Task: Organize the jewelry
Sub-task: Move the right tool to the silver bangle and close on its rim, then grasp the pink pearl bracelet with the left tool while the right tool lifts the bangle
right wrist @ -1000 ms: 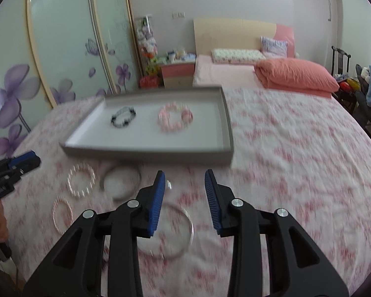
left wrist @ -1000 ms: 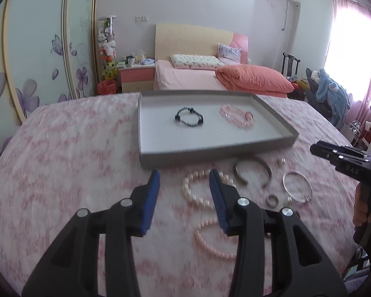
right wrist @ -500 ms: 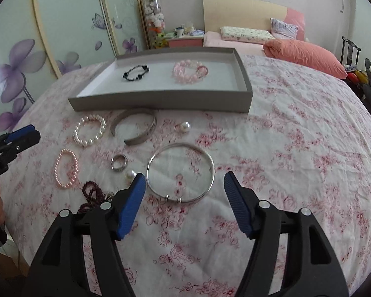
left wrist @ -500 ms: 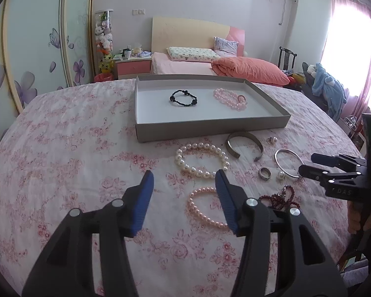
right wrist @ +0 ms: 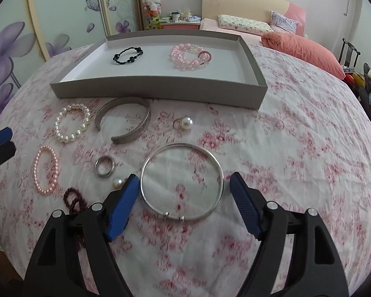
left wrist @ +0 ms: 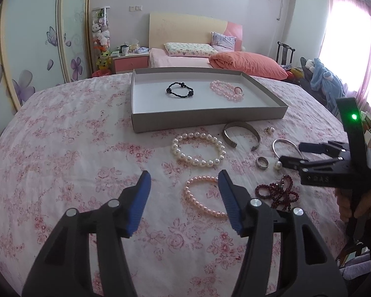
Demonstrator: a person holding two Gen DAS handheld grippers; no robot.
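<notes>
A grey tray [right wrist: 158, 90] [left wrist: 210, 119] holds a black bead bracelet [right wrist: 127, 55] and a pink bead bracelet [right wrist: 190, 57]. In front of it on the floral cloth lie a white pearl bracelet [right wrist: 73, 123] [left wrist: 198, 149], a pink pearl bracelet [right wrist: 46, 169] [left wrist: 205, 198], a silver cuff [right wrist: 126, 123], a ring [right wrist: 104, 169], pearl pieces [right wrist: 186, 123], dark red beads [left wrist: 277, 193] and a thin silver bangle [right wrist: 181, 183]. My right gripper [right wrist: 184, 203] is open, low over the bangle, jaws either side of it. My left gripper [left wrist: 184, 198] is open, above the cloth just left of the pink pearl bracelet.
The round table [left wrist: 61, 148] is covered in pink floral cloth. Behind it are a bed [left wrist: 210, 57], a nightstand [left wrist: 129, 61] and flowered wardrobe doors [left wrist: 24, 61]. A chair with clothes [left wrist: 321, 79] stands right, by the window.
Both grippers opened wider and pulled back toward the near side. The right gripper dropped lower so the silver bangle now lies between its jaws.
</notes>
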